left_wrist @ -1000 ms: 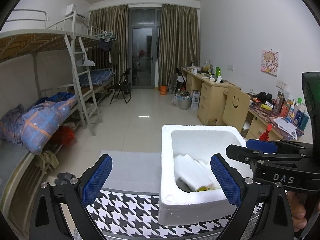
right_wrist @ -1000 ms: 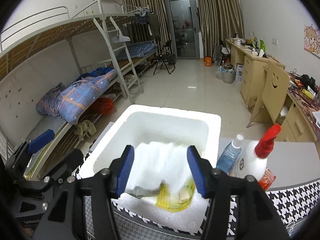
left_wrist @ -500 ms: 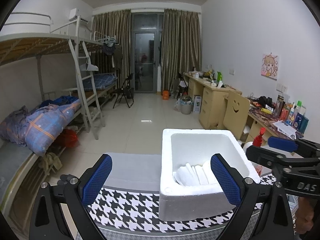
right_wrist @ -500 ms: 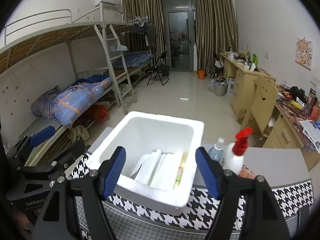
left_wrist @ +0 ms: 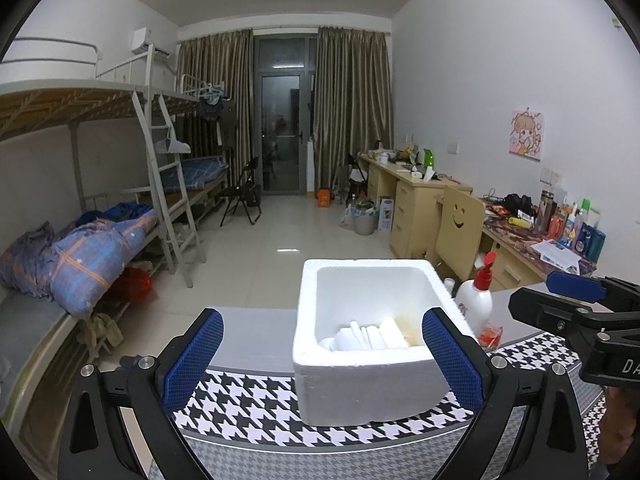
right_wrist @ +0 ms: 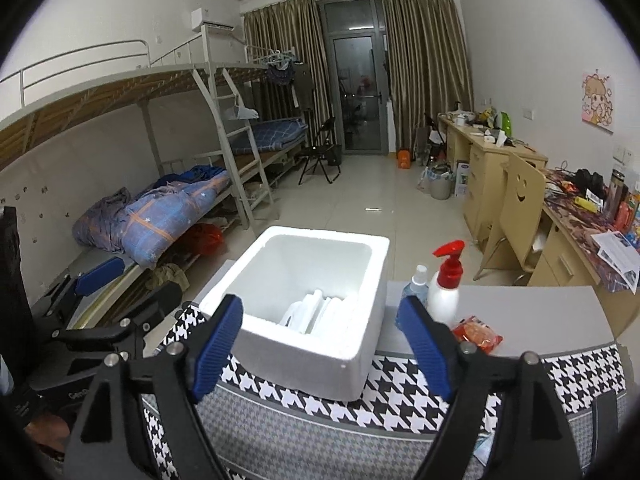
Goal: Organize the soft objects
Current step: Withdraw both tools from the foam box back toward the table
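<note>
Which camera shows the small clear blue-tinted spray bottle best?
The right wrist view: the small clear blue-tinted spray bottle stands visible beside the red-capped white pump bottle. In the left wrist view, that pump bottle hides nearly all of it.

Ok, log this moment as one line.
left gripper: open, empty | right gripper: jaws just opening, empty | white folded soft pads: inside white foam box

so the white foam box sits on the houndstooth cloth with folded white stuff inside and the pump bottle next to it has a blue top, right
Not quite: the pump bottle has a red top, not blue, as the right wrist view shows. The rest holds: the white foam box sits on the houndstooth cloth with folded white items inside.
</note>
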`<action>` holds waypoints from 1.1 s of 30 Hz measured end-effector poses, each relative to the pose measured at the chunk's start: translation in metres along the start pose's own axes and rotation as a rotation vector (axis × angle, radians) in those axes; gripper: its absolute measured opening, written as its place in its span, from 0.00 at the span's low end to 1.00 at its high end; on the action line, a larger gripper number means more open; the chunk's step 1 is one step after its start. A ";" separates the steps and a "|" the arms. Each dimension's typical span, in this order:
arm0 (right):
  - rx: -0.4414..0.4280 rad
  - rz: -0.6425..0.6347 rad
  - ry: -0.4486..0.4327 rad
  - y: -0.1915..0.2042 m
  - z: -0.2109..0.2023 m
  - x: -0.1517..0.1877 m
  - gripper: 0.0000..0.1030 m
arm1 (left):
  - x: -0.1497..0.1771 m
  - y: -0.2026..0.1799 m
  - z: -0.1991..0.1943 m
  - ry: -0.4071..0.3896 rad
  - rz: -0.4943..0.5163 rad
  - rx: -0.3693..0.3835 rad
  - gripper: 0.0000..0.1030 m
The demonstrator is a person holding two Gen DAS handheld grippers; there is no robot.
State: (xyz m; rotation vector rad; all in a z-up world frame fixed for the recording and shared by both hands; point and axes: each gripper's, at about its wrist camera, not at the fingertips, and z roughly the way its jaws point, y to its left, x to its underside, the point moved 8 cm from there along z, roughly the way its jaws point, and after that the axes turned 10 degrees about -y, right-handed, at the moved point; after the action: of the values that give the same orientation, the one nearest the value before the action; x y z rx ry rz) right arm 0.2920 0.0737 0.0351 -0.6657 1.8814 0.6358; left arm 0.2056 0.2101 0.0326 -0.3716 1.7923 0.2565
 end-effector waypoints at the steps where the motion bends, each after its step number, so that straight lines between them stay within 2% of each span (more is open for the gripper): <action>1: 0.003 0.001 -0.004 0.000 -0.002 -0.001 0.82 | -0.001 -0.002 -0.003 -0.002 -0.002 0.005 0.97; 9: 0.027 0.018 -0.052 -0.013 -0.034 -0.004 0.84 | -0.007 -0.031 -0.022 -0.022 0.031 0.043 0.97; 17: 0.114 -0.001 -0.077 -0.033 -0.066 0.001 0.84 | -0.008 -0.055 -0.039 -0.035 0.038 0.096 0.98; 33: 0.190 0.014 -0.112 -0.065 -0.103 0.013 0.84 | -0.007 -0.099 -0.064 -0.054 0.066 0.188 0.99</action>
State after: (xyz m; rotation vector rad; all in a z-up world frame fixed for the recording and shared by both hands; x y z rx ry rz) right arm 0.2672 -0.0447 0.0517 -0.4850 1.8163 0.4860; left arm 0.1877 0.0965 0.0578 -0.1709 1.7608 0.1414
